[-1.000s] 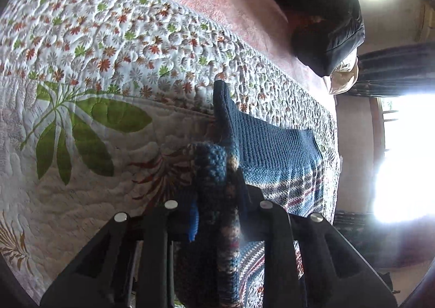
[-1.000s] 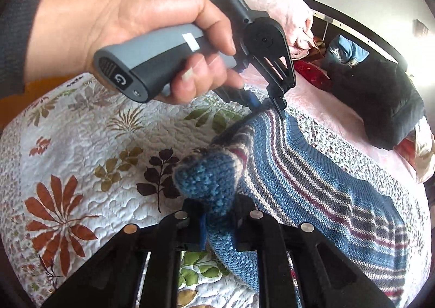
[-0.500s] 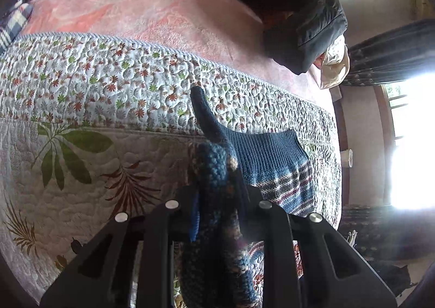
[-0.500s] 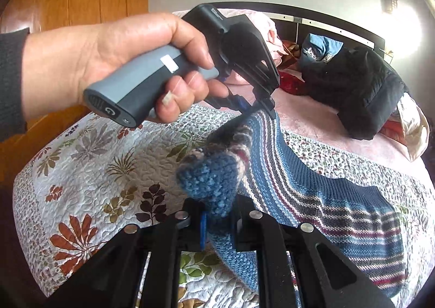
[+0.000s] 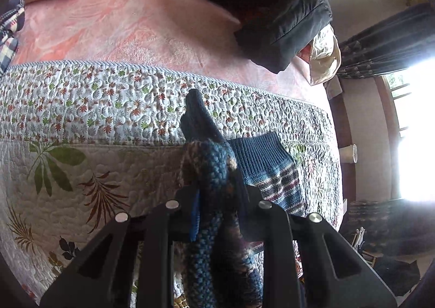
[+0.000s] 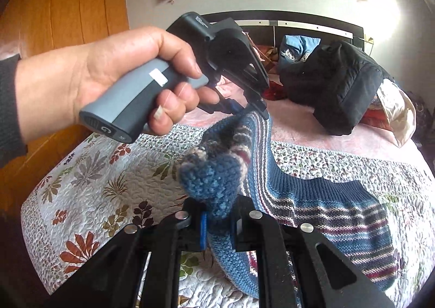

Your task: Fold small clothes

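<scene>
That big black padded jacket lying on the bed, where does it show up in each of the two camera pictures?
Left wrist view: the black jacket sits at the top, right of centre, on the pink blanket.
Right wrist view: the jacket lies at the right, below the dark headboard.
Shared landmark: the striped blue knitted garment, draped on the flowered quilt in both.

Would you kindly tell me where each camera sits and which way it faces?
Left wrist: on the left gripper, looking across the quilt toward a window; no body part shows.
Right wrist: on the right gripper, facing the headboard; a hand holds the left gripper.
Shared: the knit sweater clamped in both jaws, the quilt, a black jacket.
</scene>
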A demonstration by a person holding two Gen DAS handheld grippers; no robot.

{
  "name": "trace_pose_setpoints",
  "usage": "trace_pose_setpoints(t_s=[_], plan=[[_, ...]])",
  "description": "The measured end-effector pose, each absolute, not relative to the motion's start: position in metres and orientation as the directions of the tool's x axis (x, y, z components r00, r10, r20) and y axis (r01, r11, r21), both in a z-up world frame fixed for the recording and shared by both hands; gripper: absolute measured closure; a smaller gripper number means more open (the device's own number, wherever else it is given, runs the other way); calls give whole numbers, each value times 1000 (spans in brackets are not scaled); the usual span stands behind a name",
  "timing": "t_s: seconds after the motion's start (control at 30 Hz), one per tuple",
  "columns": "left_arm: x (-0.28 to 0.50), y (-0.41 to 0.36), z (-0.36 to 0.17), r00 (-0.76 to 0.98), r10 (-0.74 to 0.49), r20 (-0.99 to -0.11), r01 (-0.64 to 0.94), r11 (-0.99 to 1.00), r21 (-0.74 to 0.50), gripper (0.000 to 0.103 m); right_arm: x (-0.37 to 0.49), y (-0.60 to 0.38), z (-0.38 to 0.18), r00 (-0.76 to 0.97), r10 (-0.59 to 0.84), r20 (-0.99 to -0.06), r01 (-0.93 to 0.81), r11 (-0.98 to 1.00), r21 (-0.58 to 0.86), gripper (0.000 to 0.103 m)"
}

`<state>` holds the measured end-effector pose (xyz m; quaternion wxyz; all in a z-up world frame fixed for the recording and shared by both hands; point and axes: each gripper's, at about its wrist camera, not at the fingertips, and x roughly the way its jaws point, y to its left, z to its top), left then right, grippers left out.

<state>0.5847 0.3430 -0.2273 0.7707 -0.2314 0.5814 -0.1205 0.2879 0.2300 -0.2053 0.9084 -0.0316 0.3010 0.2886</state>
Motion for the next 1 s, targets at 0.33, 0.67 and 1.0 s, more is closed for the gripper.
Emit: trace_pose_setpoints(t_s=[0.33,0.67,1.0], plan=[[597,296,-208,295,-419,-859,-61,889,-455,83,296,183,-195,681,494,-541,-484,857,174,91],[608,249,-205,291,-392,-873,-37,907,-420,83,305,138,-196,699,475,-535,-430,876,216,91],[618,202,-213,268,-358,-894,-5,928,-372,83,310,102,-207,709,458,-536,-380,889,258,91]])
